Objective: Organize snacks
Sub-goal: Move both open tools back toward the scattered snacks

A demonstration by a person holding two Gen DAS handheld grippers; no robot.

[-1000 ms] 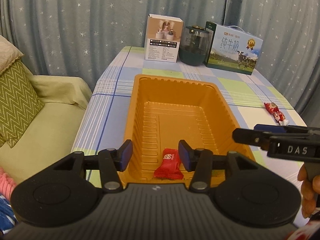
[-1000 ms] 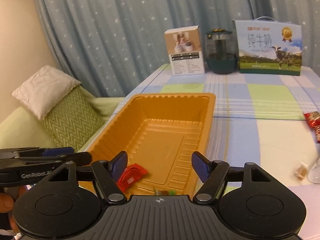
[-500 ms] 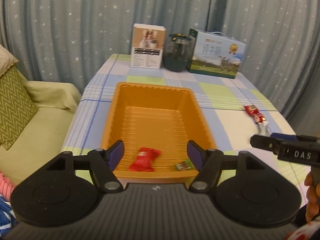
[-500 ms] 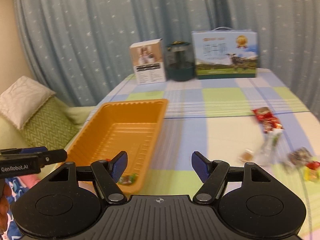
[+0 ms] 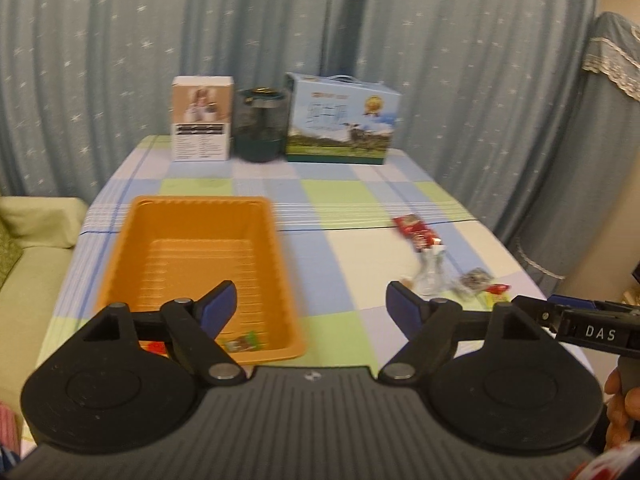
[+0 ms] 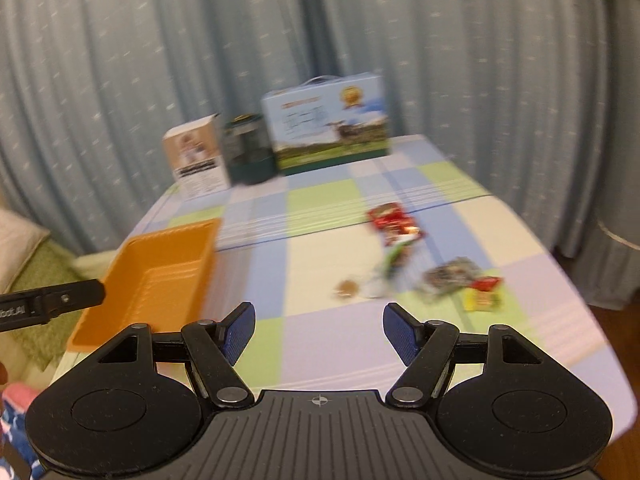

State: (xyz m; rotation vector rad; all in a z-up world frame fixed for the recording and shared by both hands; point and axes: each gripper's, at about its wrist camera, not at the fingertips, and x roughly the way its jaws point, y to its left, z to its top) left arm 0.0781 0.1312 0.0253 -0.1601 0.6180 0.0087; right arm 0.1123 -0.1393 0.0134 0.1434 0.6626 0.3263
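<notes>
Both the left gripper (image 5: pixel 311 307) and right gripper (image 6: pixel 319 327), spread wide and empty, have been drawn back from the orange tray (image 5: pixel 280 280), toward loose snacks (image 6: pixel 444 276) scattered on the bench (image 6: pixel 320 256).

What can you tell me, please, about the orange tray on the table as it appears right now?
The orange tray is a rectangular tub that looks like thin moulded plastic, with a ribbed floor, sloping walls and a rolled rim. It sits flat on the checked tablecloth, on its left side, long axis running away from the camera. Two small wrapped snacks, a green one and a red one, lie at its near end.
</notes>
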